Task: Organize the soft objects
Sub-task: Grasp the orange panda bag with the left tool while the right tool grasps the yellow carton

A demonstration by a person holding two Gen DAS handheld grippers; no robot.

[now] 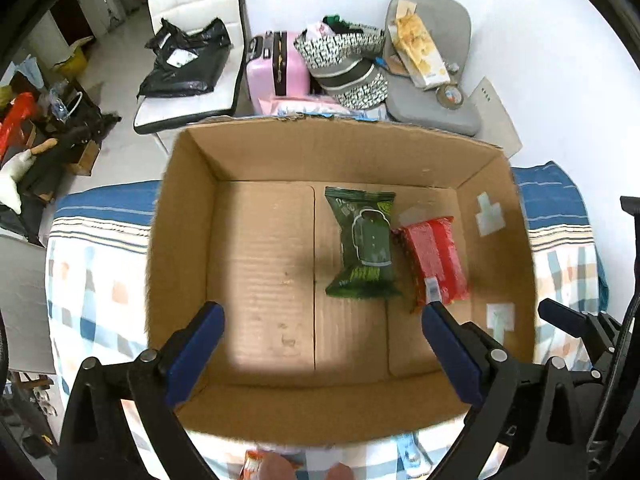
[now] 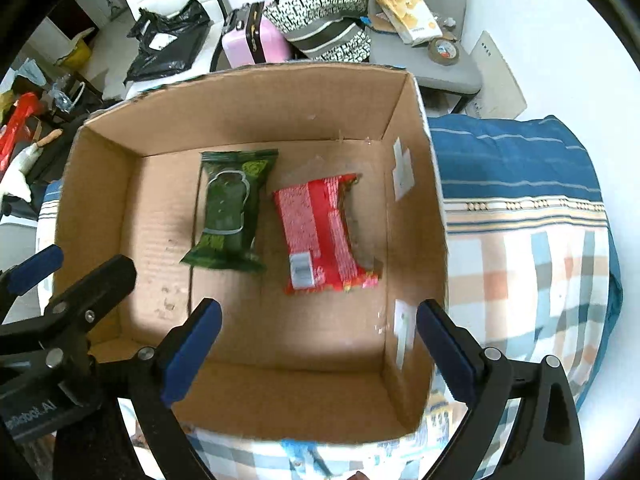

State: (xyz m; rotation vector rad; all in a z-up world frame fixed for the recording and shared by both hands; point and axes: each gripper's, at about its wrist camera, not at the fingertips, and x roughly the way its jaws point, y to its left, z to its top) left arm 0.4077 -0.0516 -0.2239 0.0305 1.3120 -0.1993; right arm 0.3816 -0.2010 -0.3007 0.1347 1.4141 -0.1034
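An open cardboard box (image 1: pixel 188 240) sits on a checked bedspread; it also shows in the right wrist view (image 2: pixel 96 184). A green soft packet (image 1: pixel 366 244) and a red soft packet (image 1: pixel 438 260) lie side by side on the box floor, right of centre. The same green packet (image 2: pixel 228 208) and red packet (image 2: pixel 320 236) show in the right wrist view. My left gripper (image 1: pixel 322 312) hovers above the box's near half, open and empty. My right gripper (image 2: pixel 318 312) hovers above the near right part of the box, open and empty. An orange packet (image 1: pixel 254 462) peeks out below the box's near wall.
The bedspread (image 2: pixel 528 248) extends right of the box. Beyond the box stand a white chair with a black bag (image 1: pixel 188 60), a pink suitcase (image 1: pixel 276 64), a patterned bag (image 1: pixel 348 64) and a grey chair with a snack bag (image 1: pixel 420 48). Clutter lies at far left.
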